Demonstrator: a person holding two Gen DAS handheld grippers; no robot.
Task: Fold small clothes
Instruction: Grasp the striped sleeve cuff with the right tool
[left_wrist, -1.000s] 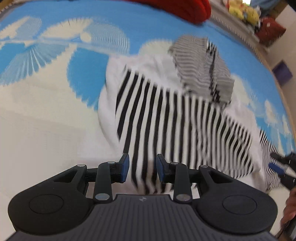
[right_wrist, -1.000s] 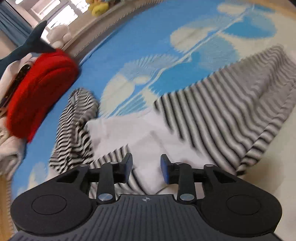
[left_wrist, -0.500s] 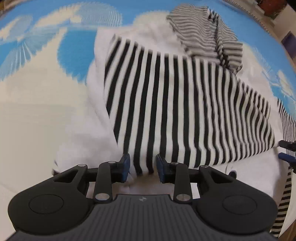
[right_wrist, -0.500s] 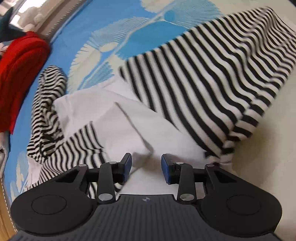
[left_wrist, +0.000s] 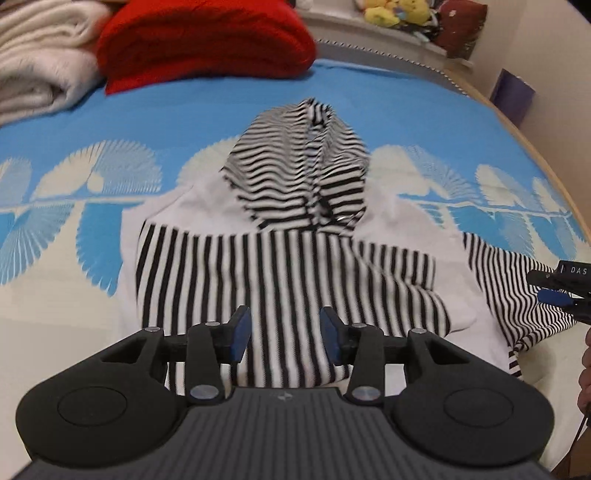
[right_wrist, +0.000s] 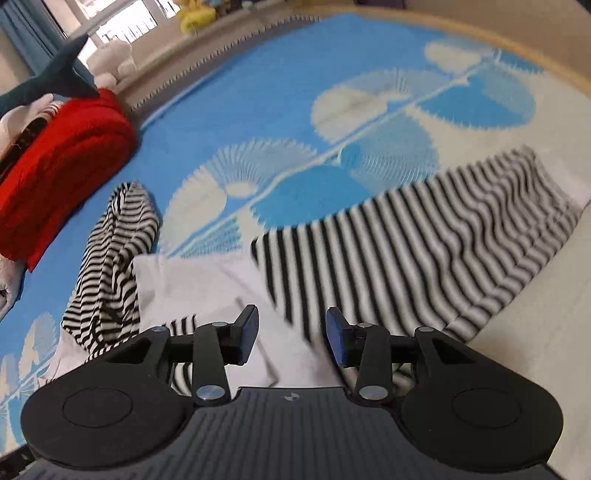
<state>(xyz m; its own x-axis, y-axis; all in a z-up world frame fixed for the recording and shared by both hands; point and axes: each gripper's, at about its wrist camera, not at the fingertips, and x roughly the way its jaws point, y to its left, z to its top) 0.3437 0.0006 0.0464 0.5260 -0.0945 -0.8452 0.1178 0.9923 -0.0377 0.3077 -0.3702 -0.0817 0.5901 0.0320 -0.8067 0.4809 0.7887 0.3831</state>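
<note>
Lying mid-bed (left_wrist: 424, 92): striped hoodie (left_wrist: 280, 273), one sleeve folded across the body, other sleeve (right_wrist: 443, 251) spread sideways for folding. Left gripper (left_wrist: 284, 334) and right gripper (right_wrist: 291, 338): fingers wide, empty, hovering at the hem.

Black tongs (left_wrist: 284, 334), blue finger pads (left_wrist: 242, 332), silver screws.

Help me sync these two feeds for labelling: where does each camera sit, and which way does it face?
Left wrist: on the left gripper, looking across the striped hoodie toward the red blanket; open jaws and the right gripper's tip show.
Right wrist: on the right gripper, looking across the hoodie's sleeve; open jaws show.
Shared: hoodie, red blanket, blue bedspread.
</note>
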